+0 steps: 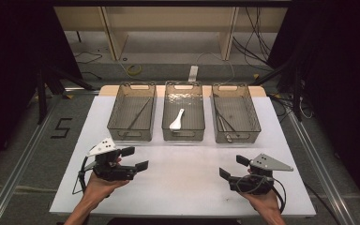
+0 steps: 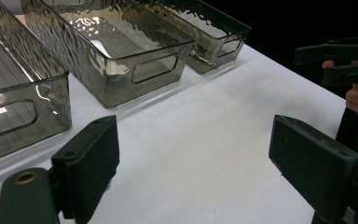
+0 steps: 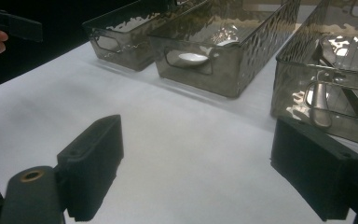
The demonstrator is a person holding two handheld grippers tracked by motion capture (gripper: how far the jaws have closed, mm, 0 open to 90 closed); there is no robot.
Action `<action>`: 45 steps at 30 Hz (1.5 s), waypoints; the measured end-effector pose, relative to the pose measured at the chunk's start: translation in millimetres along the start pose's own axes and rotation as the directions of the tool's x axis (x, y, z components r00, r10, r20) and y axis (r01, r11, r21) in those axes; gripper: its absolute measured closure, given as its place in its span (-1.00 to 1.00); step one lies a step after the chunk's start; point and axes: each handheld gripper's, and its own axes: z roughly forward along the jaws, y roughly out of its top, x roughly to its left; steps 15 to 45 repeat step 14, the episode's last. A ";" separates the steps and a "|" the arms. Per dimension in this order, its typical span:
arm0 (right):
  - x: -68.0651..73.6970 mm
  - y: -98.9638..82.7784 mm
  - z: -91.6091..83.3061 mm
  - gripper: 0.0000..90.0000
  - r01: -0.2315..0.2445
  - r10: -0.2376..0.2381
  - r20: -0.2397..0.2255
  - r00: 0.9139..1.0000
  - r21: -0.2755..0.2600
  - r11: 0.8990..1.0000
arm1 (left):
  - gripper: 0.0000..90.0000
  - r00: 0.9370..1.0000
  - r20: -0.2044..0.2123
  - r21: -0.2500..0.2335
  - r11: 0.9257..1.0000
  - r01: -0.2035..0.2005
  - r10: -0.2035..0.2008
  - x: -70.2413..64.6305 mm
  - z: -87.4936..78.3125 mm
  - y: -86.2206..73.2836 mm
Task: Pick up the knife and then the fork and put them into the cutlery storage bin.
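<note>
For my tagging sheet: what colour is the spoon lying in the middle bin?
White; the spoon shows best in the high view, inside the middle smoky see-through plastic bin.

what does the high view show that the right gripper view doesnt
High view alone: the chopsticks in the left bin, both forearms, and the floor and shelving beyond the table. Right gripper view alone: a close look through the right bin wall at the metal utensil, and the right gripper seen along its open, empty jaws. Both: three smoky clear bins in a row, the white spoon in the middle bin, the white tabletop and the left gripper.
</note>
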 end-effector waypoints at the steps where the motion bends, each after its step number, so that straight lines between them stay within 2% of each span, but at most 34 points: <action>1: 0.0 0.0 0.1 -0.61 0.000 0.000 -0.001 1.000 0.000 1.000 | -0.65 1.000 0.000 -0.002 1.000 0.002 -0.002 0.0 -0.1 0.1; 45: 0.6 0.5 0.5 -0.61 0.003 -0.003 -0.003 1.000 0.003 1.000 | -0.65 1.000 -0.003 -0.002 1.000 -0.001 0.001 0.0 -0.2 0.4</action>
